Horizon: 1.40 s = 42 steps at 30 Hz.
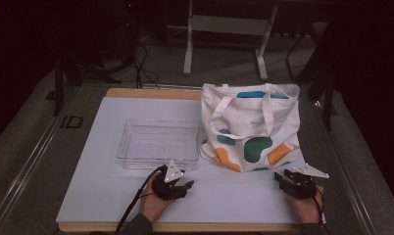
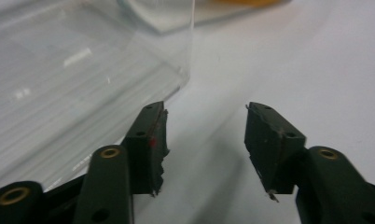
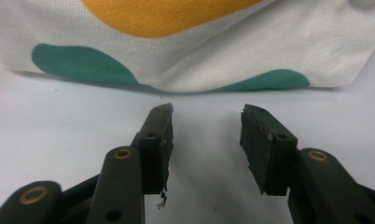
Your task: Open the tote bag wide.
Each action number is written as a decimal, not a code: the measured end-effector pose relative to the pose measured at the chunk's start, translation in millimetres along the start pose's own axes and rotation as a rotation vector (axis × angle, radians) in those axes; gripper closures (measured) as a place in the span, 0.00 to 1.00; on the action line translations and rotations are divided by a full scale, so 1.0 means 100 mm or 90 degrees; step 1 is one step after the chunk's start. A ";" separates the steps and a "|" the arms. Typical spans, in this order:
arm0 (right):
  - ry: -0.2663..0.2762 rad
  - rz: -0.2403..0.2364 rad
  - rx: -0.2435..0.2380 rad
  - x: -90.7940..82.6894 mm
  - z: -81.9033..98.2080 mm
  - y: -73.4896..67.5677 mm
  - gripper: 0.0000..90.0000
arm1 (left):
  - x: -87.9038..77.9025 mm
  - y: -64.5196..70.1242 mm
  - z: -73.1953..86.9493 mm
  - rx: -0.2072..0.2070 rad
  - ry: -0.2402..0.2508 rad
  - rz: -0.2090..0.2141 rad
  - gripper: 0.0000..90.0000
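Two grippers: both are resting low at the near edge of the table, each held in a person's hand.
Left gripper (image 1: 181, 186): it is sitting at 6 o'clock on the sheet, jaws spread with nothing between them, only bare white surface showing in the gap (image 2: 205, 140).
Right gripper (image 1: 286, 177): it is lying at 4 o'clock, jaws standing apart and pinching nothing (image 3: 205, 140).
Clear tray (image 1: 158, 143): it is standing near the middle of the sheet, at 12 o'clock from the left gripper and just beside it; its corner wall (image 2: 188, 56) is rising close to that gripper's left jaw, apart from it.
Tote bag (image 1: 251, 127): white cloth with teal and orange blobs, it is lying flat at 2 o'clock, its lower hem (image 3: 185, 79) running near the right gripper's jaw tips without touching.
Surface: a white sheet (image 1: 107, 191) is covering a wooden table (image 1: 151, 93), whose edge is showing at 12 and 6 o'clock.
Room: it is lying dim; grey carpet (image 1: 33, 147), cables (image 1: 141, 63) and a pale frame's legs (image 1: 187, 54) are showing beyond the table at 12 o'clock.
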State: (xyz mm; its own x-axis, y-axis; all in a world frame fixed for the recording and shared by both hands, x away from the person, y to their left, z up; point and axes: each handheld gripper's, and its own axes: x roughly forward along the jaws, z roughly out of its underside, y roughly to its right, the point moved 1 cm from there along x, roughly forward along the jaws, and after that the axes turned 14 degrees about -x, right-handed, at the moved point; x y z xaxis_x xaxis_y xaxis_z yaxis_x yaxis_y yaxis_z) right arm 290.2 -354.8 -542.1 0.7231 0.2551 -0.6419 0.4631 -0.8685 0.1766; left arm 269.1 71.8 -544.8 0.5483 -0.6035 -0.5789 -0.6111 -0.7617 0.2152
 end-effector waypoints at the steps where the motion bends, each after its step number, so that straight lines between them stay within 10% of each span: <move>1: 0.002 -0.001 -0.001 -0.01 0.00 0.00 0.60 | -0.01 0.01 0.00 0.001 0.005 0.000 0.59; 24: 0.005 -0.023 -0.003 -0.04 0.00 0.02 0.68 | 0.00 0.00 -0.02 0.004 -0.013 0.016 0.72; 42: 0.007 -0.079 -0.017 -0.30 -0.19 0.06 0.72 | -0.29 0.24 -0.38 0.071 -0.028 0.085 0.71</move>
State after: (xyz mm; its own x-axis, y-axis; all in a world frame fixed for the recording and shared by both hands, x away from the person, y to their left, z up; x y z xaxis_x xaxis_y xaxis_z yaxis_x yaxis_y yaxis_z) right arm 280.3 -359.6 -507.7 0.6648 0.3654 -0.6516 0.5630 -0.8184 0.1155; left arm 260.1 61.8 -493.0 0.4342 -0.6844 -0.5857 -0.7377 -0.6433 0.2047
